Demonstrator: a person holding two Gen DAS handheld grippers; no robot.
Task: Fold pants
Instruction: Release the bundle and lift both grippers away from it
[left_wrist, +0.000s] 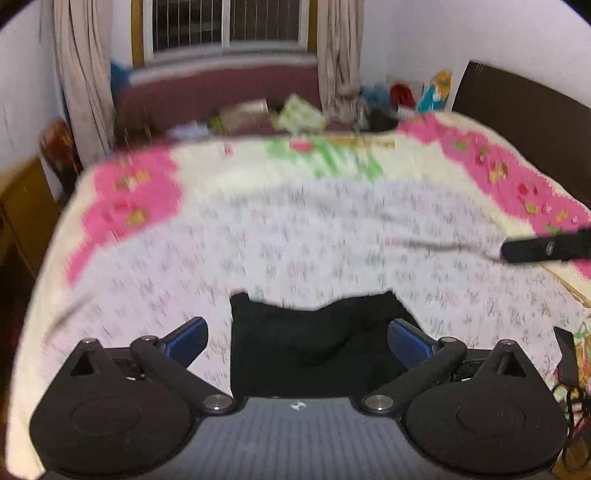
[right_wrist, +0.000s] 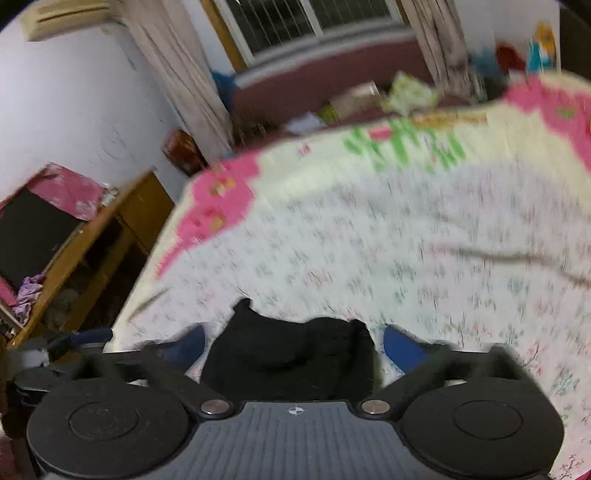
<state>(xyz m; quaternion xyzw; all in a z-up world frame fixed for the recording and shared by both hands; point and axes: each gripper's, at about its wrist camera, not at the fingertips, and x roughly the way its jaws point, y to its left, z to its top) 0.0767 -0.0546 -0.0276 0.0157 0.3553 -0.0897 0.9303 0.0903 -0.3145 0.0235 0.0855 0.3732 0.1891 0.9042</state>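
Presently, both views are motion-blurred. The left gripper (left_wrist: 297, 341) has its blue-padded fingers (left_wrist: 186, 341) spread fully apart, nothing pressed between them. The black pants (left_wrist: 310, 343), folded into a compact bundle, lie on the floral sheet (left_wrist: 295, 236) just ahead of and below this gripper, framed between the two fingers but clear of both. The right gripper (right_wrist: 293, 347) likewise stands wide apart and empty, the same pants (right_wrist: 291, 354) showing directly beneath its gap. A dark bar (left_wrist: 546, 249) enters the left wrist view from the far right, over the sheet. Beyond the sheet, a pink-bordered blanket (left_wrist: 129, 195) covers the bed.
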